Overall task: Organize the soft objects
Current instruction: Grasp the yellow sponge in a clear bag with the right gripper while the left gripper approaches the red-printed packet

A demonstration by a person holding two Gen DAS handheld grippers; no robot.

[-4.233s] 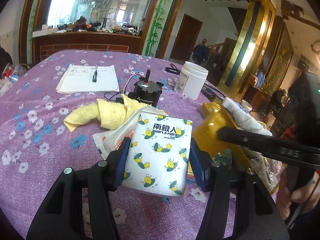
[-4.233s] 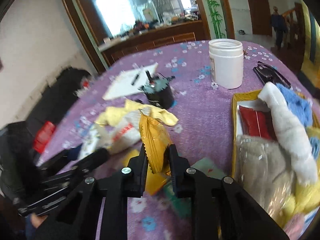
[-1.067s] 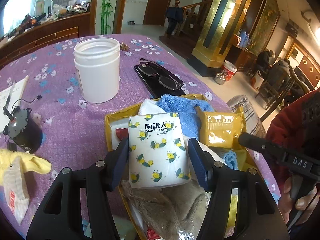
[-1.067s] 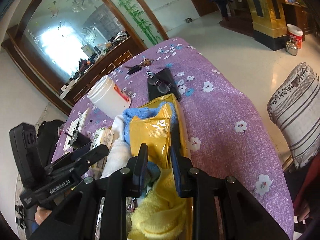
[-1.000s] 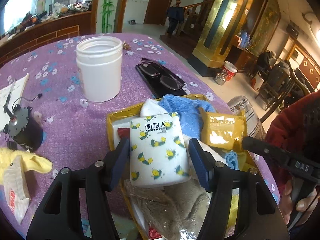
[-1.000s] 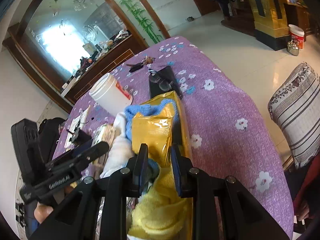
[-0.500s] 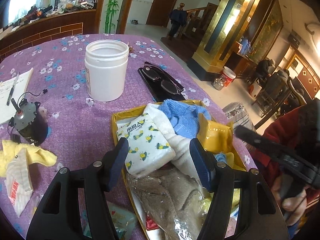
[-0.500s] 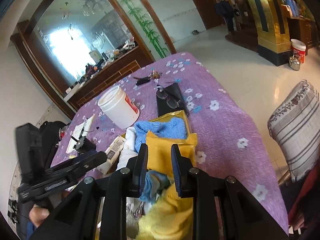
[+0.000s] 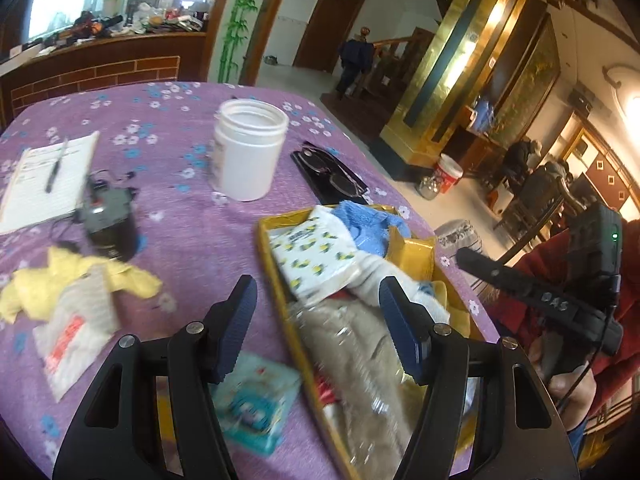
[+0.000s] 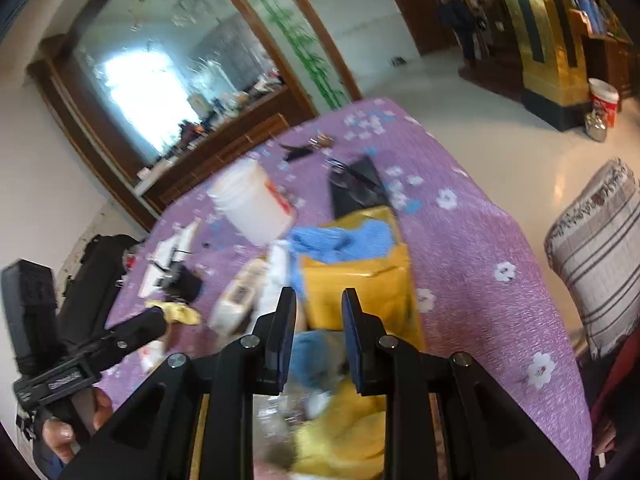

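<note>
A gold tray (image 9: pixel 267 245) on the purple flowered tablecloth holds soft things: a white tissue pack with a yellow pattern (image 9: pixel 310 258), a blue towel (image 9: pixel 368 222), a yellow snack packet (image 9: pixel 412 256), a white cloth and a beige bundle in clear plastic (image 9: pixel 356 360). My left gripper (image 9: pixel 318 314) is open and empty above the tray's near left rim. My right gripper (image 10: pixel 319 328) is open and empty above the tray, just behind the yellow packet (image 10: pixel 356 284) and blue towel (image 10: pixel 340 240). A yellow cloth (image 9: pixel 60 280), a white sachet (image 9: pixel 76 328) and a teal packet (image 9: pixel 256 404) lie on the table left of the tray.
A white jar (image 9: pixel 248 148), glasses on a black case (image 9: pixel 328 172), a small black motor (image 9: pixel 108 216) and a notepad with a pen (image 9: pixel 48 180) stand further back. The table edge drops off to the right, by a striped cushion (image 10: pixel 596 252).
My left gripper opened and dropped the tissue pack into the tray, then drew back. My right gripper let go of the yellow packet in the tray and pulled back. Both views are motion-blurred.
</note>
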